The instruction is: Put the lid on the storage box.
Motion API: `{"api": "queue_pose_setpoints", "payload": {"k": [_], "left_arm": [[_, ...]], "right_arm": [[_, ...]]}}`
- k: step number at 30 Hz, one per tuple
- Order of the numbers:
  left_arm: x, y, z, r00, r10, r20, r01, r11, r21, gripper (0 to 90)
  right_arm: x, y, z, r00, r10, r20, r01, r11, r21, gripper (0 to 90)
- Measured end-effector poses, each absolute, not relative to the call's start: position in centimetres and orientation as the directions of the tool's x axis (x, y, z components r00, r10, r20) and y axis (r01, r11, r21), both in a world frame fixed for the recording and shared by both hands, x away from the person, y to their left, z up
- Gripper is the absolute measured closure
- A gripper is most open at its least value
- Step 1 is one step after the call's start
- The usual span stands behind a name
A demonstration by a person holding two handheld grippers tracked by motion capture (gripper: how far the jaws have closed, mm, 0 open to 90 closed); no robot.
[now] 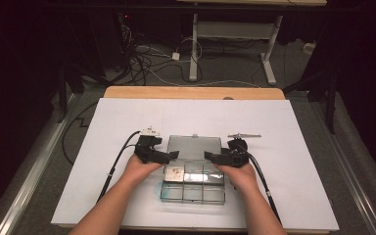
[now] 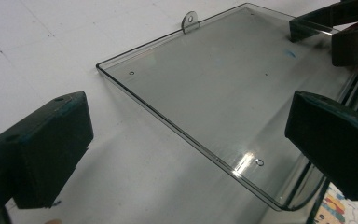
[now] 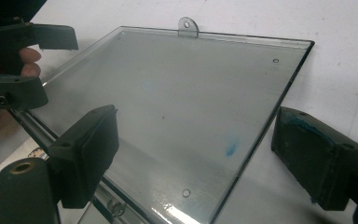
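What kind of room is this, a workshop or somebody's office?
Probably a lab or recording studio, not an office. A white board covers a wooden table as a staged work surface, loose cables trail across the grey floor behind, and the surroundings are dark. A clear plastic compartment box lies open on the board.

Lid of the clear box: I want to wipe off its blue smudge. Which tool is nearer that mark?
The right tool: the blue smudge sits on the lid just ahead of its jaws, across from the left tool.
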State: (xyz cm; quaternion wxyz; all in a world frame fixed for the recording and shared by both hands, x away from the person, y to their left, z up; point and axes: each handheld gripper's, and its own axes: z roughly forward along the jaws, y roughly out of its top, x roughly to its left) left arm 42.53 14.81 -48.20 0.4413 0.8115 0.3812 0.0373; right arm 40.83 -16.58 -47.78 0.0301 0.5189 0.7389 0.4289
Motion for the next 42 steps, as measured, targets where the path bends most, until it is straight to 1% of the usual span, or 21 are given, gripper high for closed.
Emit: {"api": "queue_pose_setpoints", "payload": {"k": [4, 9, 12, 14, 15, 18, 20, 22, 24, 28, 31, 35, 38, 42], "left_arm": [[42.5, 14.8, -48.2, 0.706, 0.653, -0.276, 0.587, -0.320, 0.744, 0.5], [42.5, 14.8, -48.2, 0.705, 0.653, -0.278, 0.587, -0.317, 0.745, 0.5], [42.3, 14.6, -48.0, 0.708, 0.650, -0.277, 0.583, -0.315, 0.749, 0.4], [42.2, 14.5, -47.8, 0.706, 0.656, -0.268, 0.577, -0.313, 0.754, 0.5], [42.2, 14.7, -47.7, 0.705, 0.652, -0.278, 0.579, -0.303, 0.757, 1.2], [42.2, 15.1, -47.3, 0.704, 0.651, -0.285, 0.578, -0.291, 0.762, 7.9], [42.1, 15.3, -47.0, 0.713, 0.633, -0.300, 0.575, -0.285, 0.767, 15.1], [41.9, 15.5, -46.7, 0.725, 0.624, -0.293, 0.561, -0.288, 0.776, 20.7], [41.7, 15.6, -46.4, 0.734, 0.614, -0.290, 0.548, -0.285, 0.786, 28.6], [41.2, 15.5, -45.9, 0.754, 0.598, -0.271, 0.518, -0.288, 0.805, 41.8], [41.0, 15.6, -45.6, 0.757, 0.605, -0.247, 0.502, -0.297, 0.812, 47.6], [40.6, 15.8, -45.2, 0.770, 0.604, -0.206, 0.470, -0.320, 0.823, 53.8], [40.4, 15.9, -44.9, 0.772, 0.607, -0.190, 0.457, -0.321, 0.829, 58.0], [39.9, 15.8, -44.6, 0.773, 0.614, -0.162, 0.433, -0.322, 0.842, 60.9]], "right_arm": [[40.8, -16.6, -47.8, -0.458, 0.791, 0.407, 0.744, 0.090, 0.662, 16.7], [40.8, -16.7, -47.7, -0.461, 0.773, 0.436, 0.754, 0.081, 0.652, 22.7], [40.6, -16.7, -47.5, -0.474, 0.770, 0.428, 0.742, 0.088, 0.664, 26.7], [40.5, -16.7, -47.2, -0.485, 0.774, 0.407, 0.725, 0.096, 0.681, 29.2], [40.4, -16.6, -47.1, -0.489, 0.777, 0.396, 0.717, 0.100, 0.690, 30.4], [40.1, -16.6, -46.8, -0.503, 0.786, 0.359, 0.689, 0.114, 0.716, 33.0], [39.8, -16.6, -46.6, -0.519, 0.790, 0.326, 0.661, 0.129, 0.739, 35.1], [39.6, -16.7, -46.3, -0.528, 0.795, 0.297, 0.633, 0.135, 0.763, 39.5], [39.4, -16.8, -46.0, -0.537, 0.798, 0.273, 0.607, 0.142, 0.782, 43.6], [39.1, -16.8, -45.5, -0.547, 0.803, 0.236, 0.571, 0.152, 0.806, 48.8], [38.9, -16.7, -45.2, -0.548, 0.808, 0.216, 0.555, 0.157, 0.817, 51.1], [38.7, -16.7, -44.8, -0.551, 0.812, 0.192, 0.536, 0.167, 0.828, 54.5], [38.5, -16.7, -44.6, -0.554, 0.815, 0.169, 0.517, 0.177, 0.838, 56.7], [38.2, -16.8, -44.1, -0.562, 0.817, 0.133, 0.495, 0.203, 0.845, 60.0]]}}
